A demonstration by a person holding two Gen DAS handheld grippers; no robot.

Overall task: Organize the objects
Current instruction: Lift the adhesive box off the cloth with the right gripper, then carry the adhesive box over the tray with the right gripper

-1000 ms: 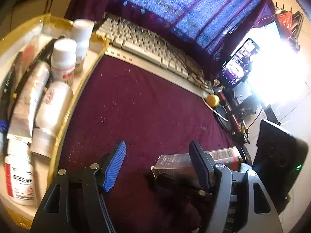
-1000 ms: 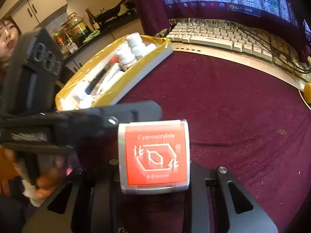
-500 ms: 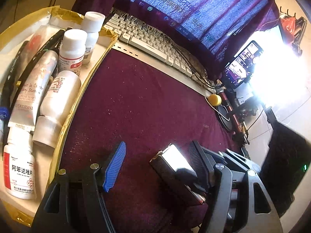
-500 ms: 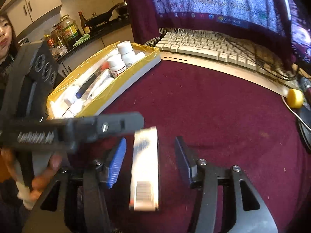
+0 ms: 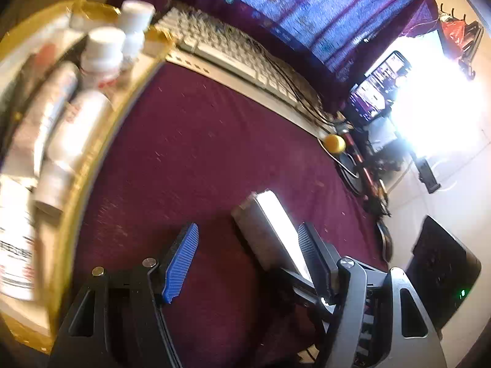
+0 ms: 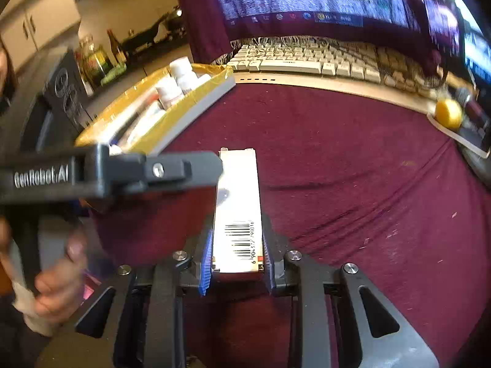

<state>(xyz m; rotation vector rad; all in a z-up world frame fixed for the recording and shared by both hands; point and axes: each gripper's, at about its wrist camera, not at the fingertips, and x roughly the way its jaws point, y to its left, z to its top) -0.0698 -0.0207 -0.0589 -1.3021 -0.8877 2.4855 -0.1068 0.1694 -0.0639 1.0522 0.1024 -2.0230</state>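
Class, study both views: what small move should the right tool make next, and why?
Probably lift the box and carry it toward the tray. The right tool has just closed on the box, which lies on the red cloth, while the bottles already sit in the tray.

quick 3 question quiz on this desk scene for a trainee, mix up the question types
1. True or false: the right gripper is clamped on the narrow sides of the barcode box.
2. Multiple choice: where do the white-capped bottles stand? A) on the keyboard B) in the yellow-lined tray C) on the maroon cloth
3. Fill in: the left gripper has its jaws ____ with nothing between them.

Key
1. True. The jaws have just been closing, and the pads now press on the box.
2. B
3. open
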